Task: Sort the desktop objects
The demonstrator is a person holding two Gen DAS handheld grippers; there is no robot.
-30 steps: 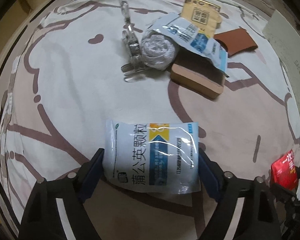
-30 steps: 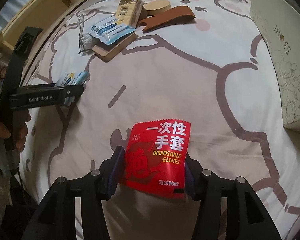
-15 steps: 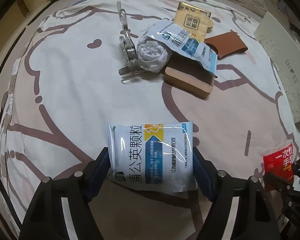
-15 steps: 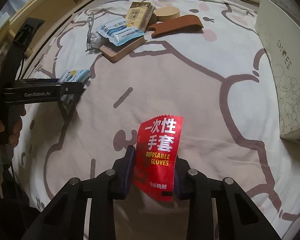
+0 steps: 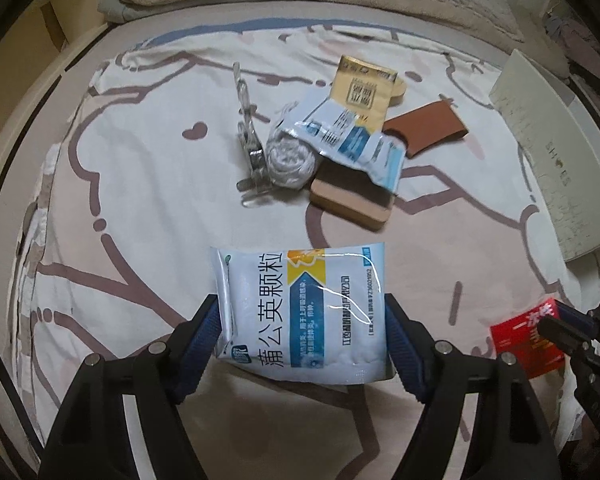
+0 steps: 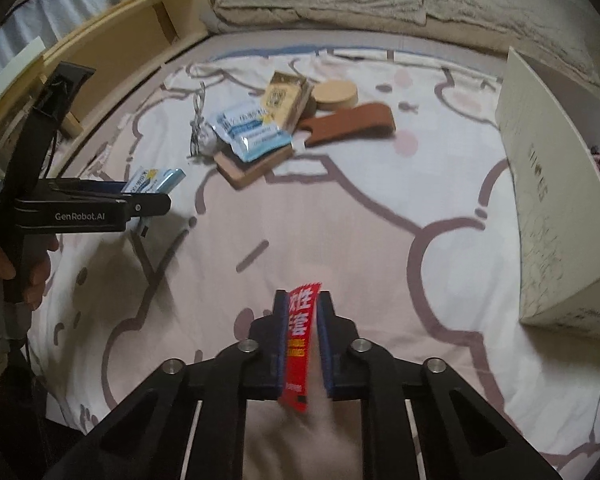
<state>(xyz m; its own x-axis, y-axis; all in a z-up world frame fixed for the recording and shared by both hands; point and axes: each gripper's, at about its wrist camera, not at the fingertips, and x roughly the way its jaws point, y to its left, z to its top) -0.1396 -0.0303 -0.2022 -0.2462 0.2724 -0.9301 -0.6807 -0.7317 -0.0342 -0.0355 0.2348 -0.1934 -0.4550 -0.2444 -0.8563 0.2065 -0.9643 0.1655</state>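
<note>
Above the bed, the left hand-held gripper [image 5: 302, 332] clasps a white medicine sachet [image 5: 304, 312] while the right hand-held gripper [image 6: 303, 320], whose jaws have just been closing, pinches a red glove packet [image 6: 300, 340], both seemingly raised for sorting.

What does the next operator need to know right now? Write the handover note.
Left gripper: shut on the white-and-blue medicine sachet, pads on its two side edges.
Right gripper: jaws have just been closing; now shut on the red disposable-gloves packet, squeezed into a narrow fold.
Still in the far pile on the bedsheet: a second blue sachet lying over a wooden block, a yellow packet, a white yarn ball, a clear clip, a brown leather sleeve, and a round wooden lid.
White box stands at the right.
Done: two packets gripped.
Left: place them, then sort the pile.
</note>
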